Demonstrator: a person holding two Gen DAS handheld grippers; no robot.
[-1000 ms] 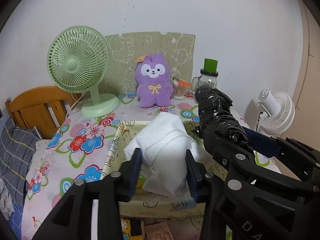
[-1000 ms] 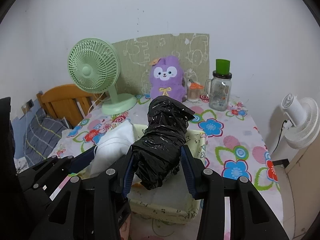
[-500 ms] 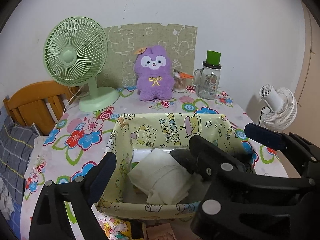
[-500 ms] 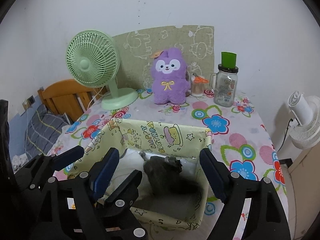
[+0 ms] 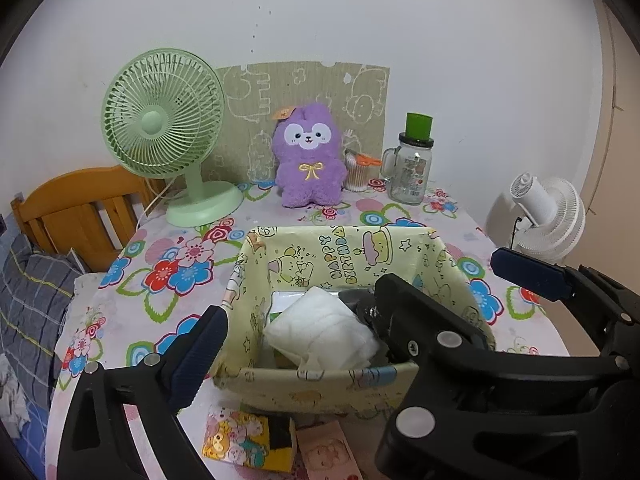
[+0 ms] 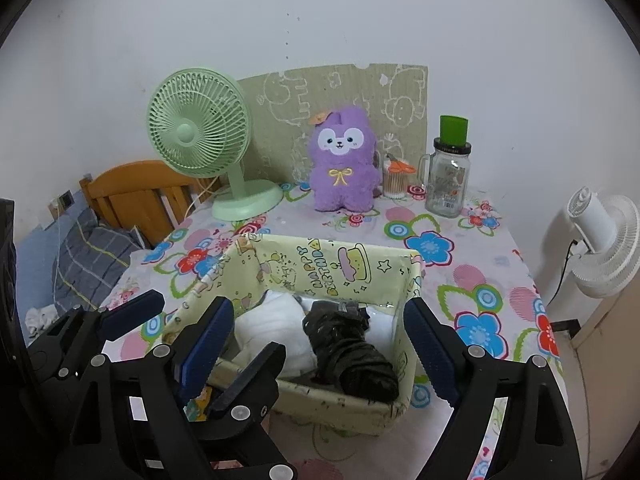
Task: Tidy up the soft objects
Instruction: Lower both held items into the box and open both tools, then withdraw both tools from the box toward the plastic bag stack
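Both pairs of fingers, clamped on their bundles a second ago, now stand wide apart and empty: left gripper and right gripper hang over the near rim of the box. Inside it, the white cloth lies left, touching the black bundle on its right, on the floral counter.

I'm seeing a white bundle beside a black, possibly dark grey, bundle in my pale yellow cartoon-printed box, on a flower-patterned tablecloth.
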